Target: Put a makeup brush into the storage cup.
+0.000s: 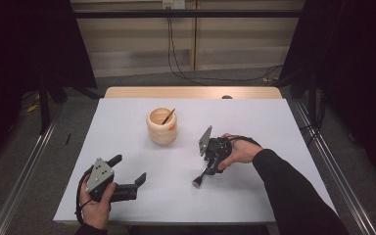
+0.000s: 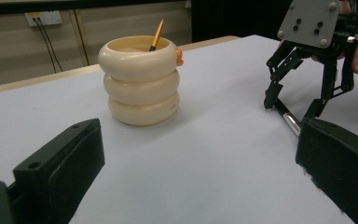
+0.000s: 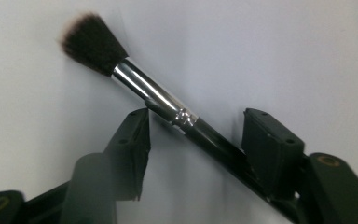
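Observation:
A makeup brush (image 1: 201, 176) with dark bristles, a silver ferrule and a black handle lies on the white table (image 1: 254, 117). My right gripper (image 1: 209, 164) points down over it, a hand holding it. In the right gripper view the brush (image 3: 149, 91) runs slantwise between the jaws of the right gripper (image 3: 198, 140), which stand apart on either side of it. My left gripper (image 1: 129, 168) rests open near the table's front left, with nothing between its fingers. From the left gripper (image 2: 196, 177) I see the right gripper (image 2: 292, 106) above the brush (image 2: 291, 123).
A cream ringed holder (image 1: 162, 126) stands mid-table with a thin orange stick (image 1: 168, 116) in it; the holder (image 2: 140, 79) is ahead of the left gripper. A wooden strip (image 1: 191, 92) borders the table's far edge. Metal rails (image 1: 29, 161) run along both sides.

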A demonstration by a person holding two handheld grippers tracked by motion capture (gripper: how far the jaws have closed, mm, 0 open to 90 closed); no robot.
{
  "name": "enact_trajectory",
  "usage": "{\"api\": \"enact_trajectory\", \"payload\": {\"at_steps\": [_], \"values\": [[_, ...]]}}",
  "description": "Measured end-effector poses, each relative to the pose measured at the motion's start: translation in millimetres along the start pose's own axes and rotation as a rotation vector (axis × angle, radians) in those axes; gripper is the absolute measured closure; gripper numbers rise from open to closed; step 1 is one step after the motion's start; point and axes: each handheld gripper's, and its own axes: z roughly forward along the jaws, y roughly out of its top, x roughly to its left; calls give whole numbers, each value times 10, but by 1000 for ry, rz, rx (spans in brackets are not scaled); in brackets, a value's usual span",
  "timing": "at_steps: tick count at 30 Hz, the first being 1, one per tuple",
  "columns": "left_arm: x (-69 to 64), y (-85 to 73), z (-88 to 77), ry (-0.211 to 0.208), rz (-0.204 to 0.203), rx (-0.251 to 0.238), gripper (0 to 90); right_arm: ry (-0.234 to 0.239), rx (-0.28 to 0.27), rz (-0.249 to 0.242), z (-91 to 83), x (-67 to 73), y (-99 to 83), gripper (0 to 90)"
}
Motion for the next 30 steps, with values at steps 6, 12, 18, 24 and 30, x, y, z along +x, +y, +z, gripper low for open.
{"api": "enact_trajectory", "payload": {"at_steps": [6, 12, 18, 24, 30], "values": [[1, -2, 0, 2, 3, 6, 11, 23, -7, -14, -23, -7, -5, 666], [-1, -2, 2, -2, 2, 2, 11, 29, -15, -23, -23, -18, -9, 796], [1, -2, -1, -3, 5, 3, 11, 32, -9, -6, -26, -17, -6, 796], [2, -2, -4, -1, 4, 3, 11, 36, -7, 29, -31, -16, -10, 797], [3, -3, -7, -1, 6, 5, 11, 40, -15, 31, -32, -34, -12, 797]]}}
